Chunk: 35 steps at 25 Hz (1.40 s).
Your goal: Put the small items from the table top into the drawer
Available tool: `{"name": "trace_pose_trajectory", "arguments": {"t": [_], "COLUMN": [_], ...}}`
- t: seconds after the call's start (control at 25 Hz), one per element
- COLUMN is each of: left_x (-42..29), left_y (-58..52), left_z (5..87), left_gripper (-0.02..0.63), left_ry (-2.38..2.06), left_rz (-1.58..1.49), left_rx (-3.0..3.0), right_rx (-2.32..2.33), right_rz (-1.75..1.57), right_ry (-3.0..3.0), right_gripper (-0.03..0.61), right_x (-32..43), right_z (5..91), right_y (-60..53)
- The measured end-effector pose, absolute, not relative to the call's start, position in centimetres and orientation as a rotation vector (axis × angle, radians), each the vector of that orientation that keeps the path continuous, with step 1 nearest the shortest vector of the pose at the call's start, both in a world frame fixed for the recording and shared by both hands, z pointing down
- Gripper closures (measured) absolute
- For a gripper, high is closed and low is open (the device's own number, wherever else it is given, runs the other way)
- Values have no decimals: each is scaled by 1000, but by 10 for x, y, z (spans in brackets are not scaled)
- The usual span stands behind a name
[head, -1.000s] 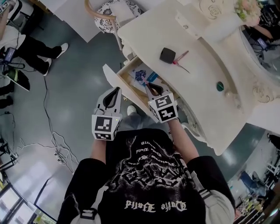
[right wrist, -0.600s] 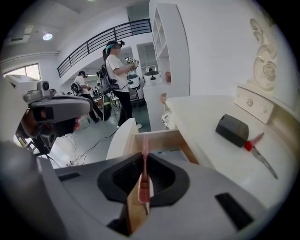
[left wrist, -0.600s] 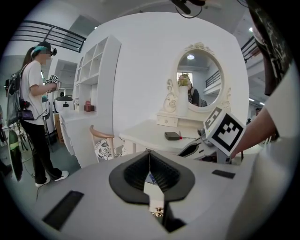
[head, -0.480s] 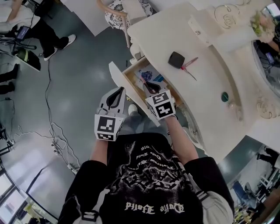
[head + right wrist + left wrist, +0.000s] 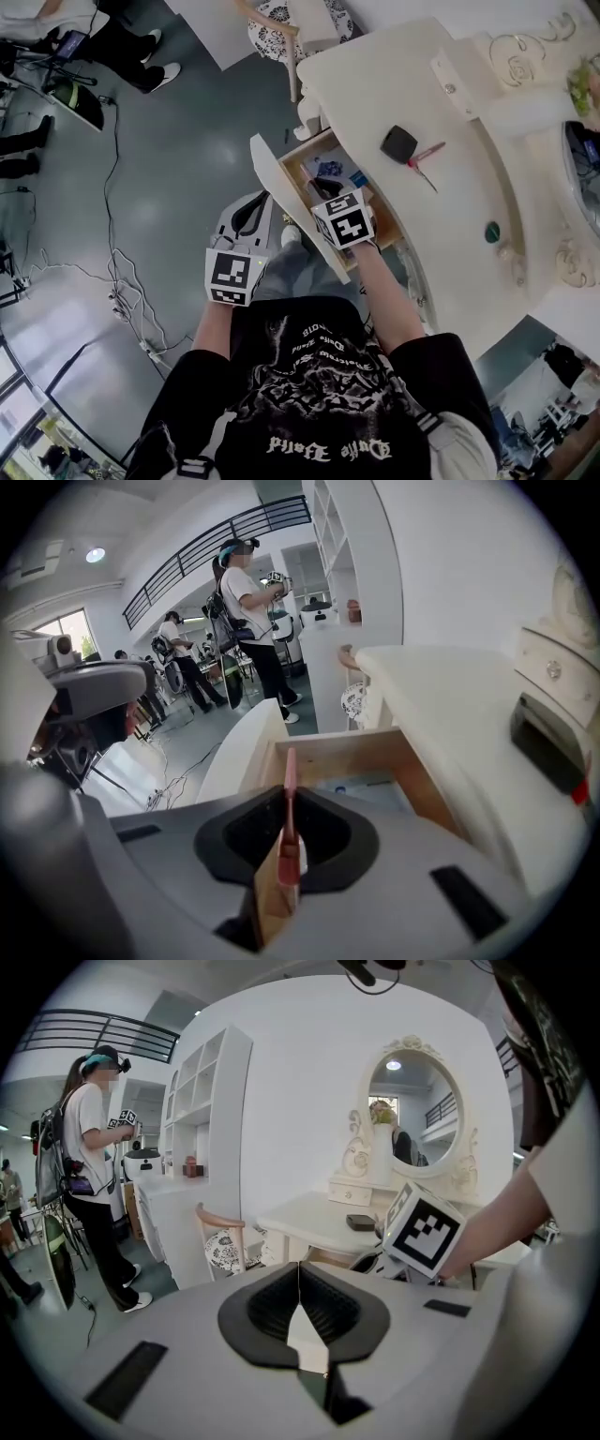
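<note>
Holding pink stick (image 5: 289,789) pinched in right gripper (image 5: 323,190) over open drawer (image 5: 277,183), not yet dropped. Left gripper (image 5: 299,1279) closed, empty, 9 o'clock of right. Remaining on table (image 5: 375,84), 2 o'clock of drawer: black box (image 5: 398,143), pink tool (image 5: 427,157), green bit (image 5: 492,231).

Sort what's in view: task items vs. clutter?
Job: right tongs gripping a pink stick, open drawer, black case, pink-handled tool, green round piece on the table top.
Lying about: chair, floor cables, mirror.
</note>
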<state>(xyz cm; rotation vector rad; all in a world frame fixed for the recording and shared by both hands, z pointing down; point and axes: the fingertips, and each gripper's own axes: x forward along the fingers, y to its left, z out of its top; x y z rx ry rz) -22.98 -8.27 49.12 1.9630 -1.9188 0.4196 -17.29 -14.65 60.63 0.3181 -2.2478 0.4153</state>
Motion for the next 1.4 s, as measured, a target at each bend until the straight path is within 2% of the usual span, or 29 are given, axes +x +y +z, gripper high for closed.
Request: {"name": "trace_pose_trajectory", "arguments": {"t": [1.4], "left_x": [-261], "left_y": [-77], "left_z": [519], "left_gripper": [598], "left_ry": [-1928], "left_rz": [471], "left_rx": [1817], "right_rx": [238], "right_rz": [587], "right_ry": [-2088], "right_gripper": [528], "right_x": [-199], "right_z": [682], "right_y": [-152]}}
